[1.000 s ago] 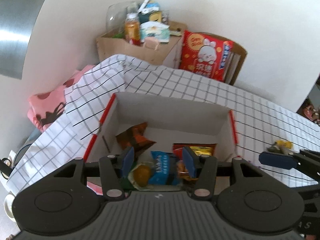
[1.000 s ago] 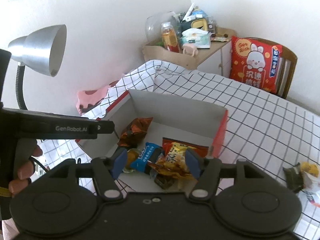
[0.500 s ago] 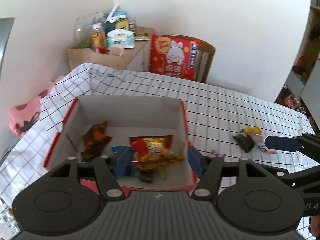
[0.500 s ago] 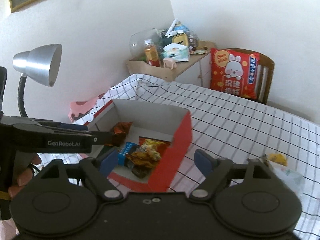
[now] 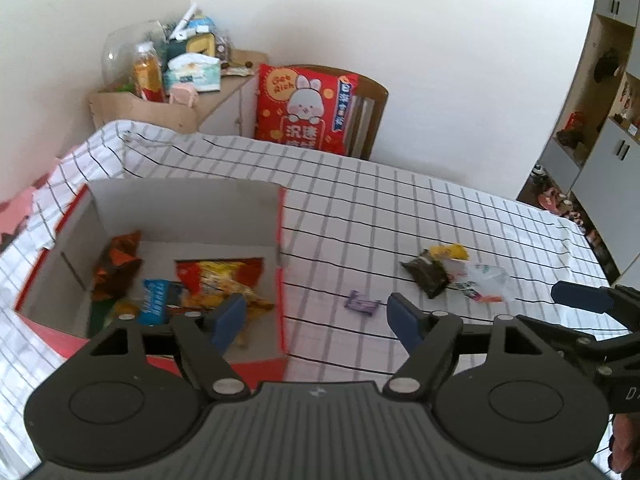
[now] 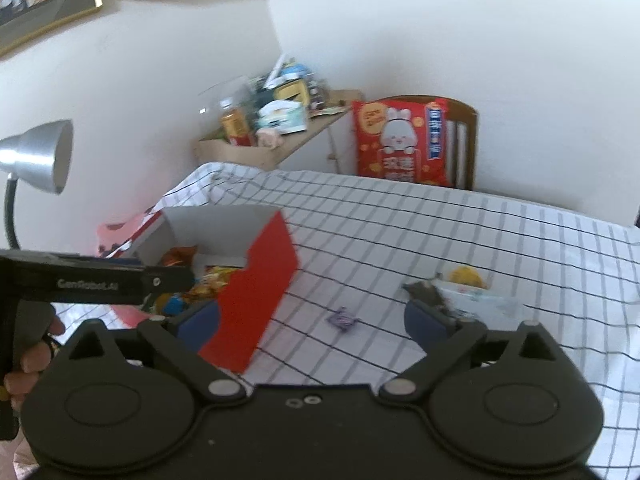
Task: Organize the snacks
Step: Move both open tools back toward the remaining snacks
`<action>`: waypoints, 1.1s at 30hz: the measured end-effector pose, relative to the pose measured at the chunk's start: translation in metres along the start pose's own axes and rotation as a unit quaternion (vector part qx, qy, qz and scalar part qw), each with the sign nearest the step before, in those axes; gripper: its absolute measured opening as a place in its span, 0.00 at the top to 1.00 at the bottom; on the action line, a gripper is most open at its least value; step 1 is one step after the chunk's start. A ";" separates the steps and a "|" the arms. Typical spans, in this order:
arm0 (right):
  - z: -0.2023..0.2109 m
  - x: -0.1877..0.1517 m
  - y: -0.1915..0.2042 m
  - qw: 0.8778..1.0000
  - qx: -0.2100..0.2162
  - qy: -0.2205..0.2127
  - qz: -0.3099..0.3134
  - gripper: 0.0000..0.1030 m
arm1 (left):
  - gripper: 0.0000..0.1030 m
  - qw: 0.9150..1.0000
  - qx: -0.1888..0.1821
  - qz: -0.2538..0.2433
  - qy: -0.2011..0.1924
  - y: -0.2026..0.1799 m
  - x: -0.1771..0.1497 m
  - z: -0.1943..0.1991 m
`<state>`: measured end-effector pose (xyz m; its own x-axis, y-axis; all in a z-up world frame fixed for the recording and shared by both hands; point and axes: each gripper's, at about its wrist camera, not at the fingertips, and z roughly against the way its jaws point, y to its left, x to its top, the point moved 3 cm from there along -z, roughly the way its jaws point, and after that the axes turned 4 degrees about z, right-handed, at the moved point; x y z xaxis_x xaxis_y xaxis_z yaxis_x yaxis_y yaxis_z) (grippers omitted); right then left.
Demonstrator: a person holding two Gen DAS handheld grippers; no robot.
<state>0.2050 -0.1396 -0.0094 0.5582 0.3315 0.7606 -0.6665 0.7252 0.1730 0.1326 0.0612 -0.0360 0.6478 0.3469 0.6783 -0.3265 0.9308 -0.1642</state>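
Observation:
A red cardboard box (image 5: 280, 240) with a white inside stands on the checked tablecloth and holds several snack packets, among them a yellow-red bag (image 5: 216, 280) and a blue packet (image 5: 154, 300). On the cloth to its right lie a small purple candy (image 5: 362, 304), a dark packet (image 5: 428, 276), a yellow snack (image 5: 448, 252) and a clear wrapper (image 5: 486, 280). My left gripper (image 5: 316, 318) hangs over the box's right wall, its jaws opening and holding nothing. My right gripper (image 6: 316, 320) is also opening, with nothing in it, above the cloth near the purple candy (image 6: 340, 319) and the box (image 6: 260, 280).
A wooden chair with a red rabbit cushion (image 5: 306, 114) stands behind the table. A cluttered side cabinet (image 5: 168, 100) fills the corner. A silver desk lamp (image 6: 38, 156) is at the left. Shelving (image 5: 600, 92) lines the far right wall.
Both grippers have swung right, from over the box's contents toward the loose snacks on the cloth. Their jaws have widened. The box now sits at the left of both views.

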 end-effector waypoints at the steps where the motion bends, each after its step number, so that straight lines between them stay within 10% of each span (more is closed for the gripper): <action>1: 0.001 -0.002 -0.006 1.000 -0.003 0.000 -0.001 0.03 | 0.25 1.000 0.001 0.002 0.005 -0.006 -0.001 -0.004; 33: -0.054 0.000 -0.140 0.995 -0.036 0.072 0.060 0.07 | 0.25 0.978 0.093 0.125 0.139 -0.082 0.013 -0.146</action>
<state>0.3247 -0.2088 -0.0677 0.5456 0.4978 0.6741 -0.6979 0.7152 0.0367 0.2681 0.0065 -0.1178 0.6857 0.6029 0.4078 -0.6015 0.7848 -0.1490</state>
